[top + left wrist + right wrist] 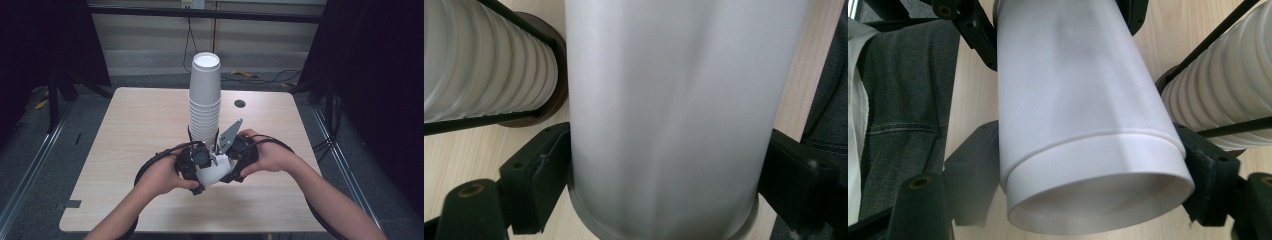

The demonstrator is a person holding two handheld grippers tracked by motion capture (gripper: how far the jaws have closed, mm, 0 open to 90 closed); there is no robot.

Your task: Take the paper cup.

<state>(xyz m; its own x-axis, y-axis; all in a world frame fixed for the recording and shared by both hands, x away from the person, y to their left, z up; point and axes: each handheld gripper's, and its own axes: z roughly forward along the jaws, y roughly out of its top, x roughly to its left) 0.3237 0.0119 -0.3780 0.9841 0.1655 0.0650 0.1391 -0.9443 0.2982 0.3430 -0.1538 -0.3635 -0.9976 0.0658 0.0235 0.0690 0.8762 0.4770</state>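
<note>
Both grippers, left (196,167) and right (231,159), pinch nested white cups (214,171) at the stack's (205,100) 6 o'clock; separation judged next, needing opposed pulls.

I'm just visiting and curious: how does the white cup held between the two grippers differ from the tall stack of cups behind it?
The held cup is a single one lying tilted on its side; the stack is many nested cups standing upright, mouths down. The held cup is clamped by the left gripper and right gripper; the stack stands free in its black-rod holder on the table. Both are plain white.
</note>
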